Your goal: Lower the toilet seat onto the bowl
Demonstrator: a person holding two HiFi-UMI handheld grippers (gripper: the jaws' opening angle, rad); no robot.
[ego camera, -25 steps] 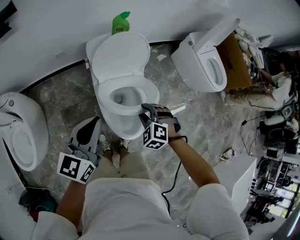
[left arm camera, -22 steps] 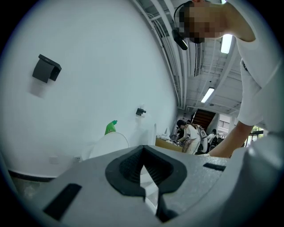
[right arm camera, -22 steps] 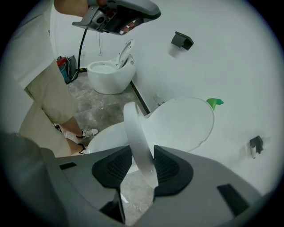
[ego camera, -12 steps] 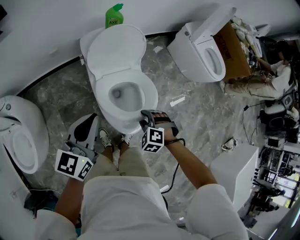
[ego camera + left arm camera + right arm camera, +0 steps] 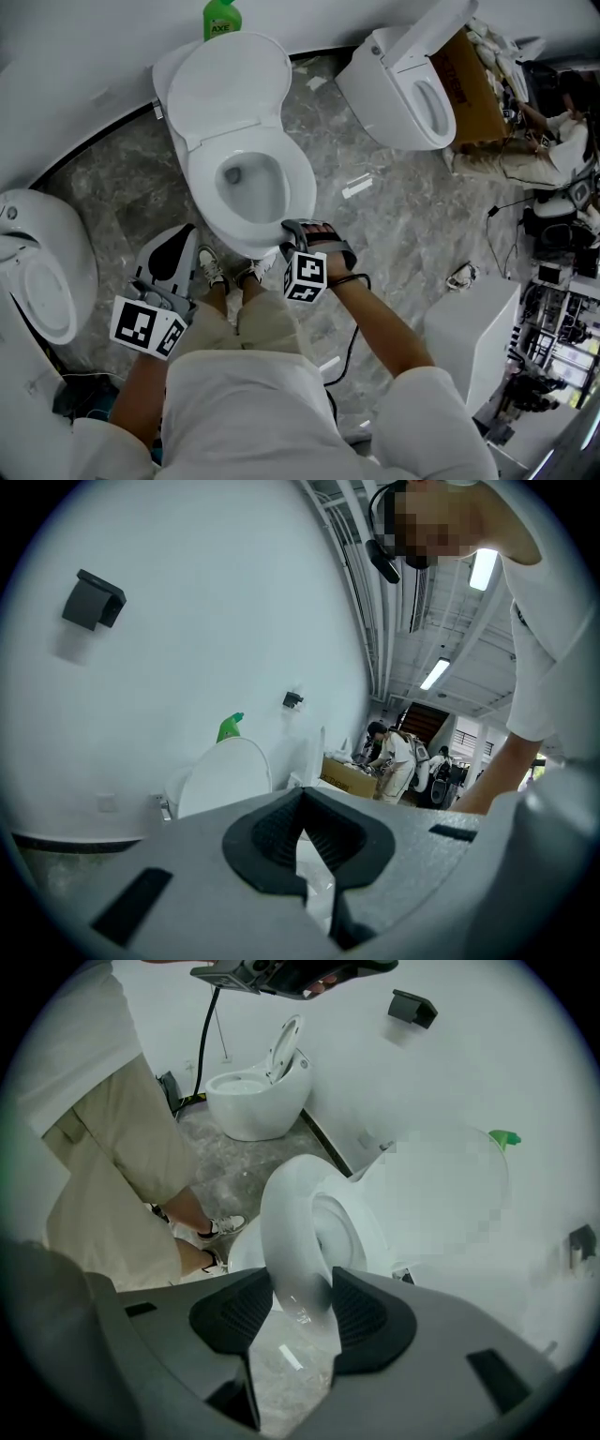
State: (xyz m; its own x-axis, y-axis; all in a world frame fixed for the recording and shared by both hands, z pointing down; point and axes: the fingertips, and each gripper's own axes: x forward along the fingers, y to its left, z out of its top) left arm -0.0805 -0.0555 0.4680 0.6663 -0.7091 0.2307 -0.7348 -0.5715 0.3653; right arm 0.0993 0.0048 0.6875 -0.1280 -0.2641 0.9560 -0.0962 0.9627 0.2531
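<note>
The white toilet (image 5: 211, 220) stands ahead of me with its lid (image 5: 230, 84) upright against the wall. The toilet seat (image 5: 296, 183) lies flat on the bowl. My right gripper (image 5: 292, 230) is at the seat's front rim. In the right gripper view the seat's rim (image 5: 291, 1232) fills the gap between the pads of the right gripper (image 5: 300, 1305), whose jaws are opening. My left gripper (image 5: 181, 236) hangs to the left of the bowl, away from it, and its jaws are shut on nothing (image 5: 300, 799).
A green bottle (image 5: 221, 17) stands behind the lid. A second toilet (image 5: 403, 89) and a cardboard box (image 5: 469, 103) are at the back right, a third toilet (image 5: 42, 272) at the left. My shoes (image 5: 211, 267) are at the bowl's foot. A cable (image 5: 349, 342) trails on the floor.
The view has shifted so the toilet sits higher in the picture. My right gripper has stayed at the seat's front rim, and the left gripper has barely moved.
</note>
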